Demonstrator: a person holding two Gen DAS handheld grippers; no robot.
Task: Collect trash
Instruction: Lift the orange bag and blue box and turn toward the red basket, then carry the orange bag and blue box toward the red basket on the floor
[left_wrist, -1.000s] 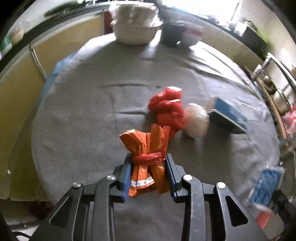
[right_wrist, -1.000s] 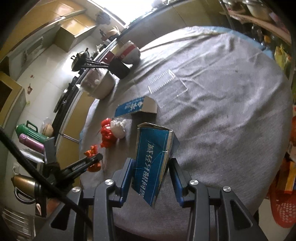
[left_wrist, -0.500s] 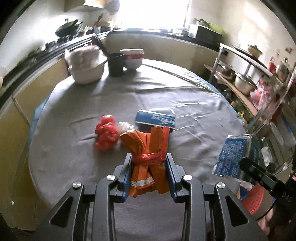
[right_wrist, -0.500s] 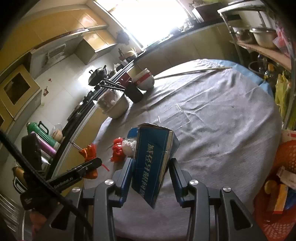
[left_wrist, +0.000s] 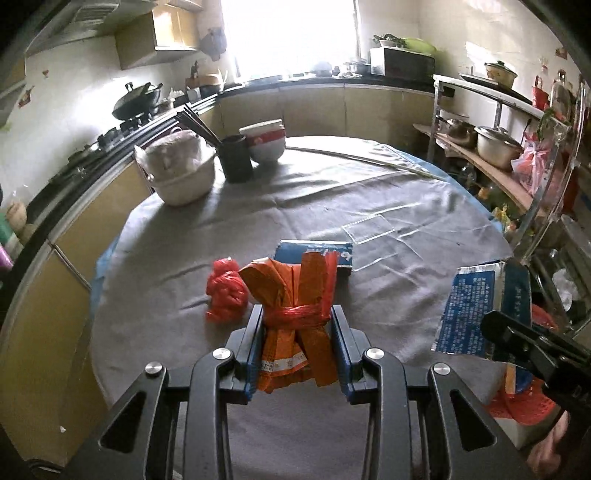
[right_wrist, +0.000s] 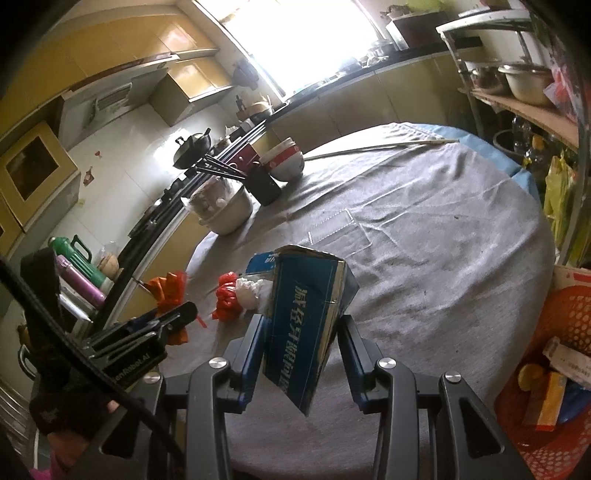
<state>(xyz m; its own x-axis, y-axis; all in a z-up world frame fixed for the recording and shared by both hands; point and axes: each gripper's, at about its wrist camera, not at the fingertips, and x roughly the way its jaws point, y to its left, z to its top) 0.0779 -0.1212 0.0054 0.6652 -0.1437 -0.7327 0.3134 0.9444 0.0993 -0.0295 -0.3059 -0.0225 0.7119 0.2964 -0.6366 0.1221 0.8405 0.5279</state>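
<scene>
**A:** Your left gripper (left_wrist: 298, 334) has its fingers closed most of the way onto the folded orange plastic wrapper tied with a red band (left_wrist: 295, 295). The pads press it from both sides at the tied waist, and the wrapper hangs clear above the grey cloth-covered bench (left_wrist: 369, 206). Holding it at the knot makes sense, I think: that is the firmest part of a floppy bundle.

**B:** And your right gripper (right_wrist: 301, 345)?

**A:** Its fingers stand a little wider, clamped on the crushed blue cardboard carton with white lettering (right_wrist: 306, 317). The carton sits upright between the pads, its lower corner poking down below them, and it is off the bench too. You are gripping its narrow sides, which likely keeps the flattened box from buckling further.

**B:** What trash is left?

**A:** On the bench, just beyond your left fingers: a crumpled red plastic bag (left_wrist: 226, 290) to the left, a white crumpled wad (right_wrist: 250, 291) touching it, and a flat blue box (left_wrist: 314, 251) lying behind the wrapper. Nearby lies a clear plastic sheet (left_wrist: 369, 230), a bit farther right.

**B:** Where should both loads go?

**A:** Probably the red mesh basket (right_wrist: 565, 317) on the floor at the near right, beside the bench; it already holds scraps. Your carton is nearer to it than the wrapper is.
</scene>
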